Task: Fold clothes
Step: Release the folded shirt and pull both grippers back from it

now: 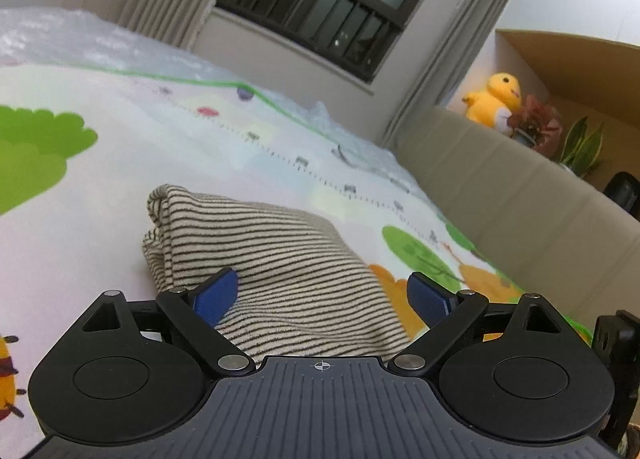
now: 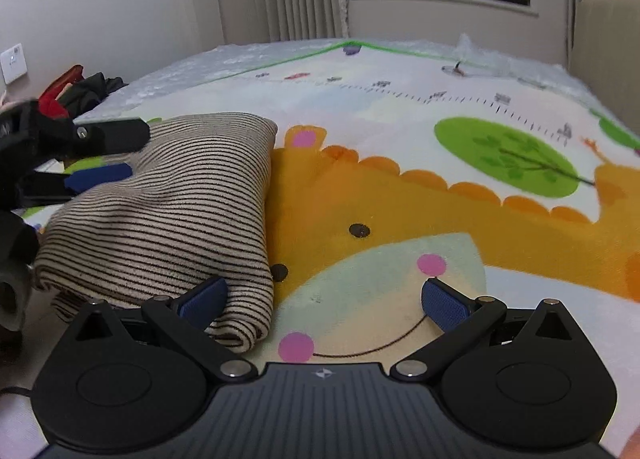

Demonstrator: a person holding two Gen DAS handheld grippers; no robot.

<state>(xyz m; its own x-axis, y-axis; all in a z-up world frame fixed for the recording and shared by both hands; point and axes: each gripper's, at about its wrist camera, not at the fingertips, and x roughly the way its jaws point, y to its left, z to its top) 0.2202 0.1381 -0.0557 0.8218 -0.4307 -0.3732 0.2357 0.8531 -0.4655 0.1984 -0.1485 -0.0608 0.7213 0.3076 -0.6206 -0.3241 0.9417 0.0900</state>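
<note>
Striped knit cloth, cream with thin dark lines, lies as a compact bundle on the cartoon play mat. In the left wrist view the garment (image 1: 276,259) fills the lower centre of the frame, doubled over with a rounded fold at its far end, upper left of the bundle. The left tongs (image 1: 325,295) stand wide apart above it, one blue pad over the stripes and the other beyond the right edge; neither pad pinches the cloth. The mat (image 1: 120,179) spreads behind, with a sofa back (image 1: 500,187) at right.

In the right wrist view the garment sits in the left half, its folded edge running down the middle toward the bottom. The right tongs (image 2: 324,305) are also spread wide, gripping nothing; the left pad overlaps the near corner, the right hangs over bare mat. The other tongs show at the far left, by the bundle's far edge.

This piece looks essentially folded. A dark heap of clothes (image 2: 86,89) at upper left probably waits its turn.
</note>
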